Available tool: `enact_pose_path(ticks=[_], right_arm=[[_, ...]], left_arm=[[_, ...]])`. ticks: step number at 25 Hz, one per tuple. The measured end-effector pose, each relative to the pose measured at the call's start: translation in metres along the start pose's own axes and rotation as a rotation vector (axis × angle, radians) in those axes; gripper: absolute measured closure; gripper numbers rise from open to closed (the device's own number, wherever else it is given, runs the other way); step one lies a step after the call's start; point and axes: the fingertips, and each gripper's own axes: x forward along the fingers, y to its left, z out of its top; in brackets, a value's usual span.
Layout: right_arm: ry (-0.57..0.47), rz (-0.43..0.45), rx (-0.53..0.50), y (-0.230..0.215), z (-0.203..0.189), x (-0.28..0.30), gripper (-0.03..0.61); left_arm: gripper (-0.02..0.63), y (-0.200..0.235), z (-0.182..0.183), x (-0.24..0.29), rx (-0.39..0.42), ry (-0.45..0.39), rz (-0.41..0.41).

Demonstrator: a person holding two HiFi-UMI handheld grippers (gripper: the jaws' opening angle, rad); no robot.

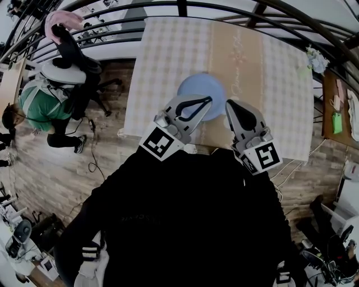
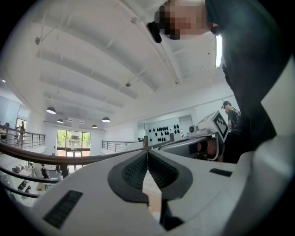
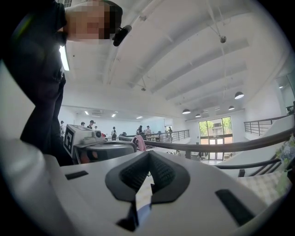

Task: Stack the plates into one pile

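- Your left tongs (image 1: 203,102) are pressed together, pad against pad, with nothing between them; the left gripper view shows the ribbed pads meeting in one line (image 2: 147,156).
- Your right tongs (image 1: 234,107) are together too and carry nothing, with the pads meeting at the tip (image 3: 148,157).
- Both tongs point away from you, side by side over the near edge of the worktop (image 1: 168,50), left tongs on the left.
- The blue plate (image 1: 197,88) sits on the checked cloth (image 1: 286,84), near the middle of the worktop's near edge. You cannot tell from here whether it is one plate or several stacked.
- In the head view the tips of the left tongs overlap the plate's near rim, and the right tongs lie just to its right.
- A curved railing (image 1: 224,7) runs past the worktop's far side.
- Far to the left, a person in a green top (image 1: 35,106) is on the wooden floor (image 1: 50,168).
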Motion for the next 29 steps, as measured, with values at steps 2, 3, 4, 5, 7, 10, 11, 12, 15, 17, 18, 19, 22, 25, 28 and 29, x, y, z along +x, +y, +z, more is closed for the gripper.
enact_pose_path(ticks=[2, 3, 4, 5, 7, 10, 11, 12, 15, 17, 18, 19, 22, 25, 28, 29], right_arm=[[-0.01, -0.001, 0.006, 0.0006, 0.0021, -0.0004, 0.575], [-0.015, 0.0, 0.006, 0.0009, 0.0028, -0.0005, 0.575], [-0.017, 0.002, 0.003, 0.0011, 0.0027, -0.0005, 0.575], [-0.014, 0.003, 0.001, 0.0011, 0.0016, -0.0007, 0.575], [-0.009, 0.001, 0.003, 0.0007, -0.0004, -0.0011, 0.575], [-0.005, -0.004, 0.008, 0.0006, -0.0013, -0.0018, 0.575], [-0.002, -0.003, 0.006, 0.0006, -0.0019, -0.002, 0.575], [0.001, -0.003, 0.005, 0.0005, -0.0025, -0.0023, 0.575], [0.004, -0.006, 0.009, -0.0003, -0.0052, -0.004, 0.575], [0.002, -0.009, 0.013, -0.0005, -0.0055, -0.006, 0.575], [0.0, -0.01, 0.013, -0.0004, -0.0049, -0.0067, 0.575], [-0.001, -0.012, 0.014, -0.0002, -0.0042, -0.0071, 0.575], [-0.002, -0.012, 0.011, 0.0013, -0.0018, -0.0067, 0.575], [-0.006, -0.013, 0.006, 0.0037, 0.0003, -0.0061, 0.575], [-0.007, -0.016, 0.004, 0.005, 0.0006, -0.0065, 0.575], [-0.007, -0.017, 0.003, 0.0054, 0.0006, -0.0067, 0.575]], left_arm=[[0.594, -0.0003, 0.0013, 0.0002, -0.005, -0.002, 0.001], [0.594, -0.0005, 0.0013, 0.0002, -0.007, -0.002, 0.001], [0.594, -0.0007, 0.0009, 0.0002, -0.007, 0.0, 0.001], [0.594, -0.0008, 0.0001, 0.0002, -0.007, 0.001, 0.0], [0.594, -0.0013, -0.0017, 0.0001, -0.005, 0.002, -0.002], [0.594, -0.002, -0.0019, -0.001, -0.008, 0.0, -0.003], [0.594, -0.0022, -0.0013, -0.0014, -0.007, 0.0, -0.004], [0.594, -0.0026, -0.0009, -0.0015, -0.007, -0.001, -0.005], [0.594, -0.0046, -0.0014, -0.0011, -0.008, -0.003, -0.008], [0.594, -0.0064, -0.0021, -0.0009, -0.011, -0.005, -0.008], [0.594, -0.0073, -0.0021, -0.0009, -0.012, -0.005, -0.008], [0.594, -0.0078, -0.0023, -0.001, -0.011, -0.005, -0.009], [0.594, -0.0072, -0.0031, -0.0018, -0.012, -0.003, -0.01], [0.593, -0.0071, -0.0026, -0.0031, -0.015, -0.006, -0.01], [0.594, -0.0082, -0.0026, -0.004, -0.015, -0.005, -0.011], [0.594, -0.0086, -0.0025, -0.0042, -0.013, -0.005, -0.012]])
